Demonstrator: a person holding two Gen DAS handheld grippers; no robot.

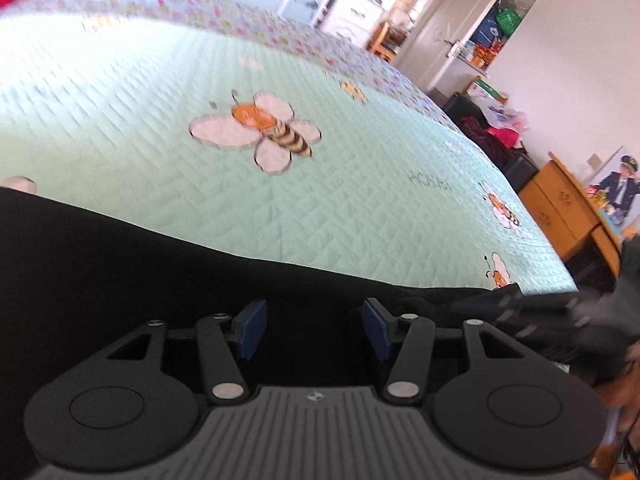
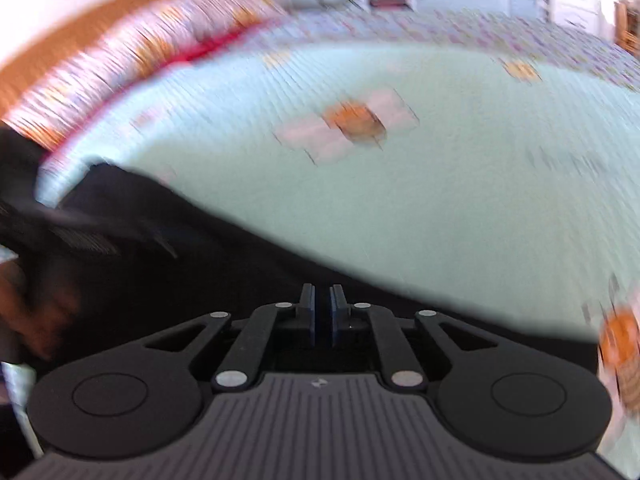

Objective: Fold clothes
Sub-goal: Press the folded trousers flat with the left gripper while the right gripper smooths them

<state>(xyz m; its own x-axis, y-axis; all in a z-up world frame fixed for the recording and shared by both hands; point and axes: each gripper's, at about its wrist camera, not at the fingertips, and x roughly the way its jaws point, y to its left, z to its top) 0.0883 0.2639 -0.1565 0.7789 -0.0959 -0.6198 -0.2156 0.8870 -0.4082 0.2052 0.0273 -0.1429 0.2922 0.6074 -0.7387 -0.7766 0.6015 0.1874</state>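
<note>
Right wrist view is heavily smeared by motion: the bed cover (image 2: 460,208) reads as pale green with blurred orange and white patches, and the striped band along its far left edge cannot be made out. Right gripper (image 2: 322,314) tilts down over a black garment (image 2: 224,276) that fills the lower left of the view; its blue pads (image 2: 338,312) stand nearly together with a thin slit between them, and no cloth shows in that slit, though black on black makes it hard to be sure. At the left edge a dark blurred shape, probably the other gripper with a hand behind it, sits over the garment; details unreadable. Left wrist view is sharper. Left gripper (image 1: 314,330) also tilts down, jaws spread about halfway, blue pads (image 1: 252,326) apart with only dark cloth beyond them, nothing pinched. Black garment (image 1: 160,264) lies flat on the near side of the bed cover (image 1: 360,184), its far edge running across the view below a printed bee (image 1: 264,128). At the right edge a blurred dark tool, cut off, lies at the garment's bunched corner. Cupboards, an open door and a wooden cabinet (image 1: 568,208) stand beyond the bed.
</note>
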